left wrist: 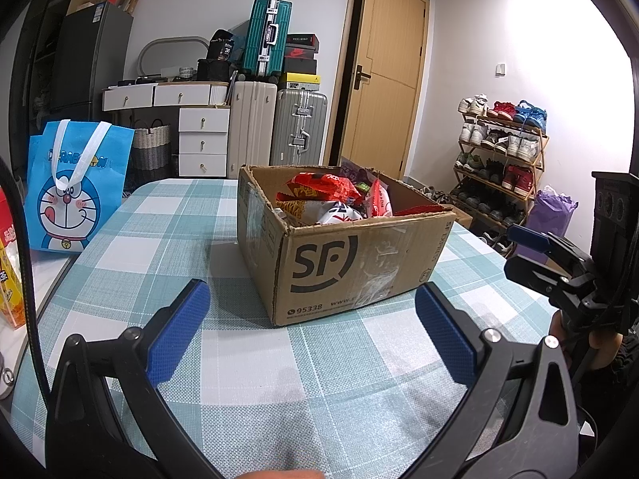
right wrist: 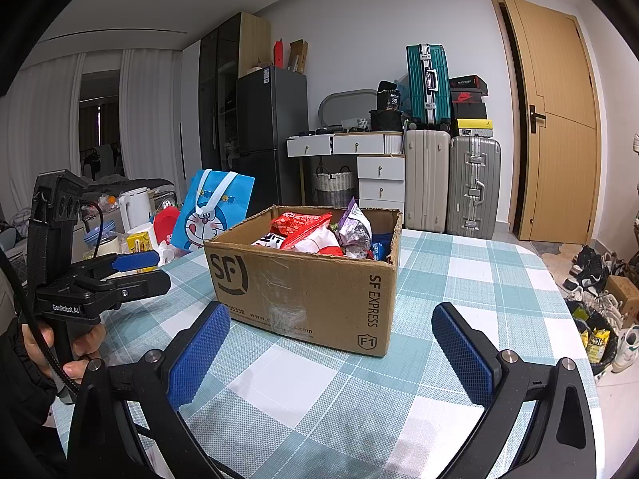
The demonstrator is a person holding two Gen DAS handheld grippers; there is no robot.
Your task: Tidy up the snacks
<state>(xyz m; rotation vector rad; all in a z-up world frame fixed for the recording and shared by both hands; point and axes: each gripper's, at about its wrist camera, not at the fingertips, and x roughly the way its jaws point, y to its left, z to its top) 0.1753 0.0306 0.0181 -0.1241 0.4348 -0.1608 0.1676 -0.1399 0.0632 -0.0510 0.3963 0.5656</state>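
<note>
Hovering left gripper (left wrist: 311, 327), jaws spread — corrugated cardboard box (left wrist: 343, 263), crinkly snack packets (left wrist: 331, 199)

Matt cardboard box (left wrist: 343, 263), glossy snack packs (left wrist: 319, 195).

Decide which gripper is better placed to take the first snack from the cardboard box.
Probably the right gripper: open, empty, facing the cardboard box, whose purple packet sits near its side. The left gripper is equally open, so the margin is slim.
</note>
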